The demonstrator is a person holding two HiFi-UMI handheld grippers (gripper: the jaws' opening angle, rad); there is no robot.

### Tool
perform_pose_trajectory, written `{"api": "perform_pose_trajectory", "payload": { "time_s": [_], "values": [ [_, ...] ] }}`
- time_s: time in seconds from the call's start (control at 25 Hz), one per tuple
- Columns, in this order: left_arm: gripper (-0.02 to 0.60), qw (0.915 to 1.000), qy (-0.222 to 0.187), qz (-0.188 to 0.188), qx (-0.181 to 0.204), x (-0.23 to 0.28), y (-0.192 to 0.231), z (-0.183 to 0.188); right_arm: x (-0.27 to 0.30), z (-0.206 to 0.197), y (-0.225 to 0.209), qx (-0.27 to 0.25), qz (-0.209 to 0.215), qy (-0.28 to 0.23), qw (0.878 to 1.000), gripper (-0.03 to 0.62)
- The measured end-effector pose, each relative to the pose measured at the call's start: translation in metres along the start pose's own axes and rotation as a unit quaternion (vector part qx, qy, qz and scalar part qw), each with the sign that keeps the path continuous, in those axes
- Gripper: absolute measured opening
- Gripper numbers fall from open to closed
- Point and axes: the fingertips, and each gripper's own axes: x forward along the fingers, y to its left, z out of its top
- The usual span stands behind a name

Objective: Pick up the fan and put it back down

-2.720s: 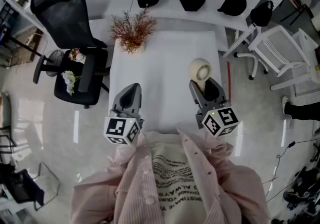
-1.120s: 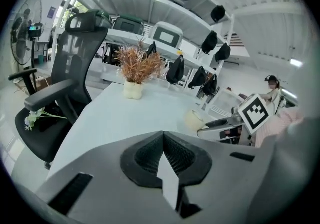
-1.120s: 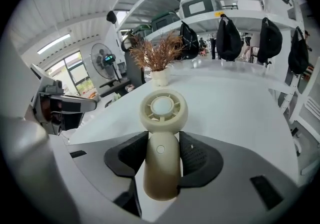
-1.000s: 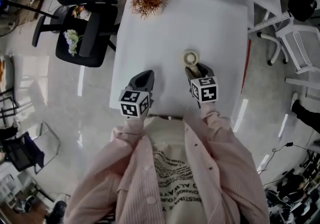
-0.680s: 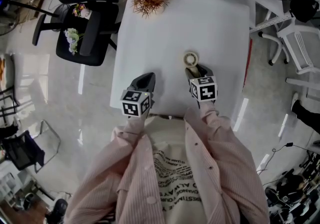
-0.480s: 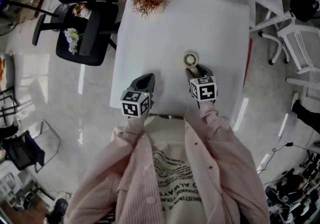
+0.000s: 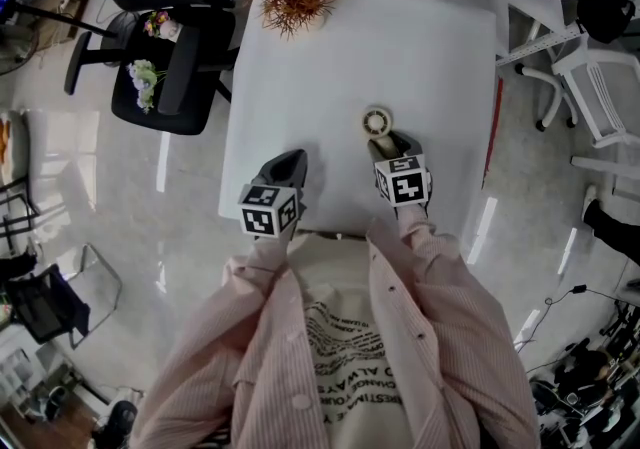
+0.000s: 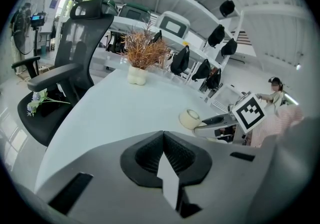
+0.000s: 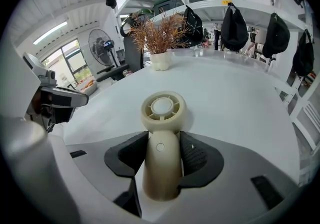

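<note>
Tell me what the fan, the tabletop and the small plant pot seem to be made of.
Fan: probably moulded plastic; cream, smooth satin surface, thin grille spokes and a flush round button on the handle.
Tabletop: white, smooth, with a faint sheen; likely laminate or painted board.
Pot: off-white, matte; ceramic or plastic, too small to tell.

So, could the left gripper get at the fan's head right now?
Probably yes: only bare table lies between the left gripper and the fan, whose head sticks out past the right gripper clamped on its handle. The left jaws are shut, so they'd need opening.
</note>
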Motion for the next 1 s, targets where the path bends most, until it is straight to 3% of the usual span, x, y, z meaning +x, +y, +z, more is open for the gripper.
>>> {"api": "perform_pose_trajectory", "payload": {
  "time_s": [0.4, 0.68, 1.0],
  "values": [
    [0.002, 0.9999, -0.010, -0.007, 0.003, -0.004, -0.006, 0.006, -0.005, 0.003, 0.005, 0.005, 0.016, -0.024, 1.000, 0.204],
    [0.002, 0.9985, -0.047, -0.022, 0.019, -0.015, -0.021, 0.031, -0.032, 0.022, 0.002, 0.028, -0.002, -0.106, 0.994, 0.204],
    [0.002, 0.9933, -0.095, -0.052, 0.041, -0.033, -0.048, 0.064, -0.069, 0.038, 0.012, 0.020, -0.004, -0.150, 0.989, 0.044]
  ]
}}
